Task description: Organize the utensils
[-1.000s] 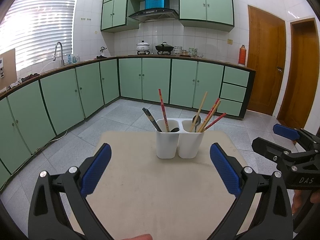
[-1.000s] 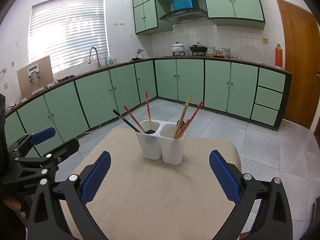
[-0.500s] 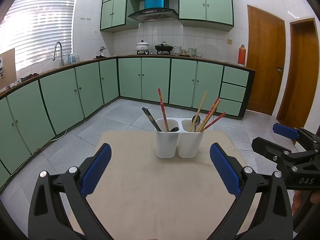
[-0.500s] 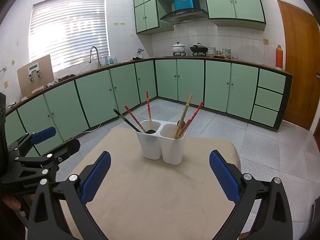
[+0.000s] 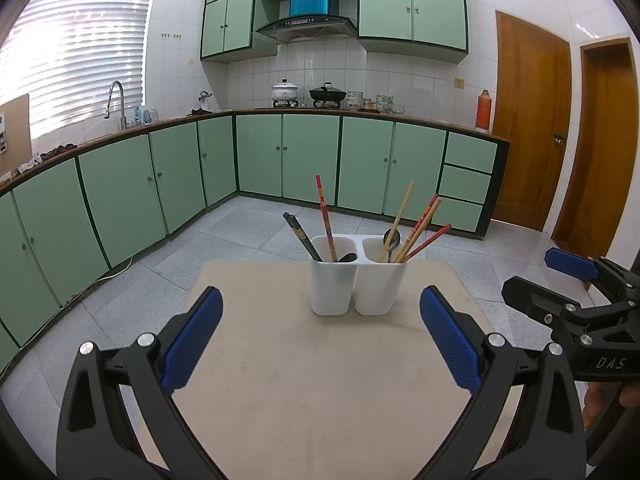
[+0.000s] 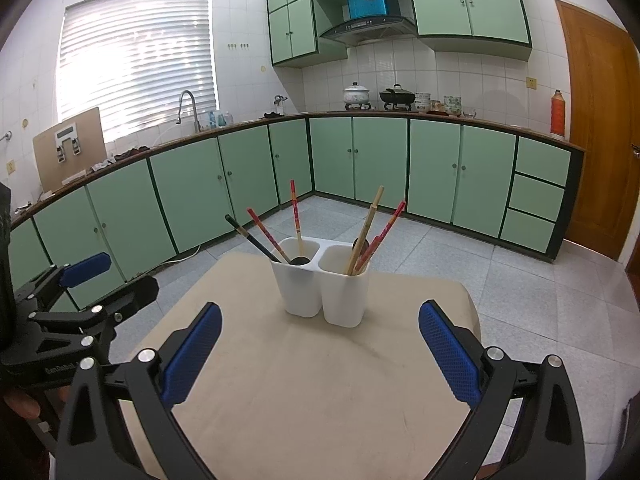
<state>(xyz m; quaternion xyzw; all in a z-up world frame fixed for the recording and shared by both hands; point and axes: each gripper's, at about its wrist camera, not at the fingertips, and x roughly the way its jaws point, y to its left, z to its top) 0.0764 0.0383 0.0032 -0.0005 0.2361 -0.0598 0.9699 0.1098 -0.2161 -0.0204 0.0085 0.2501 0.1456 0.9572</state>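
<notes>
A white two-compartment utensil holder [image 5: 358, 286] [image 6: 325, 288] stands on the far half of a beige table [image 5: 304, 392] [image 6: 320, 392]. Its left cup holds red chopsticks [image 5: 326, 220], a black chopstick [image 5: 301, 236] and a dark spoon [image 5: 347, 257]. Its right cup holds wooden and red chopsticks [image 5: 416, 232] and a metal spoon [image 5: 391, 237]. My left gripper [image 5: 320, 332] is open and empty, well short of the holder. My right gripper [image 6: 320, 336] is open and empty, also short of it; it shows at the right edge of the left wrist view [image 5: 568, 292].
The table stands in a kitchen with green cabinets [image 5: 312, 160] along the far walls and a tiled floor [image 5: 248, 232] around it. Wooden doors [image 5: 528, 128] are at the right. The table's far edge lies just behind the holder.
</notes>
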